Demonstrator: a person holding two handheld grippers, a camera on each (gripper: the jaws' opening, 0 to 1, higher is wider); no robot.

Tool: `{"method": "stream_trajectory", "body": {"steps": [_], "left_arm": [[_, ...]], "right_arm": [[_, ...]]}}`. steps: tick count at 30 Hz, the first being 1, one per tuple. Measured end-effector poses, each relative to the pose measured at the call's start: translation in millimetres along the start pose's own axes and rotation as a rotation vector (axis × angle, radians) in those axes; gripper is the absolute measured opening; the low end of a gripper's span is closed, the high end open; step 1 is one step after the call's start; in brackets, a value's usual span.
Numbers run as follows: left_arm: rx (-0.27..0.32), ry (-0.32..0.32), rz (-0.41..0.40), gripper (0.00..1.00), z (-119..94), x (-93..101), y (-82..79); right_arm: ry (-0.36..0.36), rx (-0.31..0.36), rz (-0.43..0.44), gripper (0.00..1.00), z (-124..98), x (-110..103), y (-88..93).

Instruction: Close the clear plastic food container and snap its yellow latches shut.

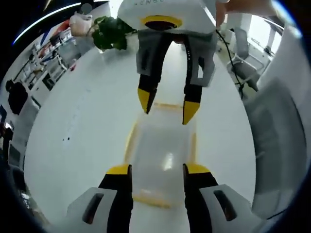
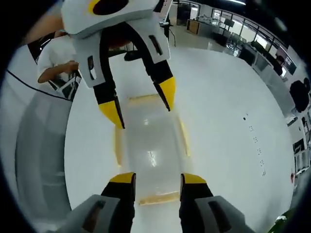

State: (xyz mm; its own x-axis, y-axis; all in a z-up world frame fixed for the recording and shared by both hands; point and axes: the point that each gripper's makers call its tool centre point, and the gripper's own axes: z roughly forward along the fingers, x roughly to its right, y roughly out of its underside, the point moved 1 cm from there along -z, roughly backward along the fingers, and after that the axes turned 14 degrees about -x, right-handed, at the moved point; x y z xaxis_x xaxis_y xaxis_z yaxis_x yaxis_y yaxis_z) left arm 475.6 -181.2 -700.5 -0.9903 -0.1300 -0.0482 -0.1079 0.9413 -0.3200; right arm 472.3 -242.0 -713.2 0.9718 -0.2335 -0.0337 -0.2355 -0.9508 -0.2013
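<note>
Looking along my left gripper (image 1: 155, 170), I am seeing the clear plastic food container (image 1: 160, 155) lying on the white table (image 1: 82, 121), lid down, directly between my two tools. Its near end with a yellow latch (image 1: 150, 199) is sitting just past the left jaws, which are standing spread apart on either side of the lid and gripping nothing. My right gripper (image 1: 167, 104) is reaching in from the far end, its yellow tips parted over the far latch (image 1: 167, 105); I cannot tell whether they are touching it. A leafy plant (image 1: 112, 31) is sitting at the table's far edge.
</note>
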Motion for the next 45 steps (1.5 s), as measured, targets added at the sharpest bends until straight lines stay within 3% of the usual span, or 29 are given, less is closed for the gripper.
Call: {"method": "stream_trajectory", "body": {"steps": [8, 13, 28, 34, 45], "left_arm": [[0.029, 0.011, 0.026, 0.4, 2.5, 3.4, -9.7], [0.047, 0.023, 0.028, 0.39, 5.1, 7.2, -18.0], [0.031, 0.008, 0.062, 0.37, 15.5, 9.3, -21.3], [0.016, 0.01, 0.068, 0.37, 16.4, 12.8, -15.3], [0.036, 0.012, 0.066, 0.43, 16.6, 26.0, -16.3]], "right_arm": [[-0.026, 0.061, -0.016, 0.33, 0.9, -6.4, -18.4], [-0.021, 0.059, -0.036, 0.33, 4.8, -6.8, -23.0], [-0.01, 0.092, -0.019, 0.32, 3.2, 3.3, -28.2], [-0.006, 0.098, -0.011, 0.32, 2.6, 11.9, -29.6], [0.0, 0.089, -0.029, 0.33, 3.6, 22.0, -38.6]]}}
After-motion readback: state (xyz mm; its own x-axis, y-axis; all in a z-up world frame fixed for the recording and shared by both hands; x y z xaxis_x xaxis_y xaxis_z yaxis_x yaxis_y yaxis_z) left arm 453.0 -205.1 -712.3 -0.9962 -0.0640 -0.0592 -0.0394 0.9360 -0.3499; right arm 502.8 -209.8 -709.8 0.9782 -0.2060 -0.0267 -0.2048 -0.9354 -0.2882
